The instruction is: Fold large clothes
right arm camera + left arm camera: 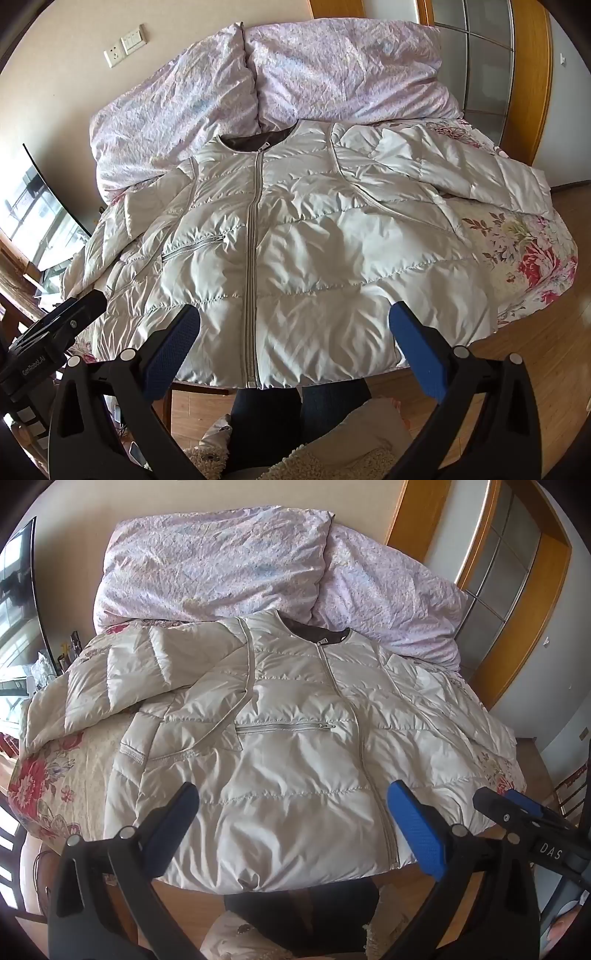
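Observation:
A cream quilted down jacket [295,738] lies front up and zipped on the bed, collar toward the pillows; it also shows in the right wrist view [295,251]. Its left sleeve [122,686] is bent up over the chest side. Its right sleeve [461,173] lies spread out to the right. My left gripper [293,805] is open and empty, hovering over the jacket's hem. My right gripper [295,325] is open and empty over the hem near the zipper [253,280]. The right gripper also shows at the right of the left wrist view [517,812].
The bed has a floral cover [532,258] and a rumpled lilac duvet [221,561] at the head. A wooden door frame [517,635] stands at right, a window [33,214] at left. The person's legs [295,413] and wood floor [535,350] lie below the bed's edge.

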{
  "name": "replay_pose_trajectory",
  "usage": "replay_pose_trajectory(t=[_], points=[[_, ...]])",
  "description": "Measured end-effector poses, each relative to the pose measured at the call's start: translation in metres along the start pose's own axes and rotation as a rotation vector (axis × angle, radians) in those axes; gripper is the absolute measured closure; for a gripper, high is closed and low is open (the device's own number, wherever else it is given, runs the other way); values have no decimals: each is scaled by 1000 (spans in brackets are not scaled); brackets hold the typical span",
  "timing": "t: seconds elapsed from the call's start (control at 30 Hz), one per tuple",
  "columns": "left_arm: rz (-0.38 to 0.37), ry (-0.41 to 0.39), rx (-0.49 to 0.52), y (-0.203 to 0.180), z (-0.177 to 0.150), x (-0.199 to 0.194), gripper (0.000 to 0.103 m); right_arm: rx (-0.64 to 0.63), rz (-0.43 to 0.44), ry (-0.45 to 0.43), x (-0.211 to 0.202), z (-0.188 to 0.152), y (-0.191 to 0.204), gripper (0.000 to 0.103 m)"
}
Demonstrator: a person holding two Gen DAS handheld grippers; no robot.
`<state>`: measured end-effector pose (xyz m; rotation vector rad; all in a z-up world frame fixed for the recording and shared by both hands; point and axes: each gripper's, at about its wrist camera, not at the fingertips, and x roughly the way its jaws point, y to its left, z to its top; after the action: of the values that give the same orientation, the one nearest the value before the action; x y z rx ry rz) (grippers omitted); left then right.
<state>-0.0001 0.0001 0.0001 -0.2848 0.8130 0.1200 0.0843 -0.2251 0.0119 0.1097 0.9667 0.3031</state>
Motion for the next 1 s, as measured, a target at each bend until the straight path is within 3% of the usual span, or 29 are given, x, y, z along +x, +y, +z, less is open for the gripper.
replay_pose_trajectory(t=[1.0], points=[[5, -7, 3, 0, 0, 0, 2, 1, 1, -5, 1, 0, -2, 1]])
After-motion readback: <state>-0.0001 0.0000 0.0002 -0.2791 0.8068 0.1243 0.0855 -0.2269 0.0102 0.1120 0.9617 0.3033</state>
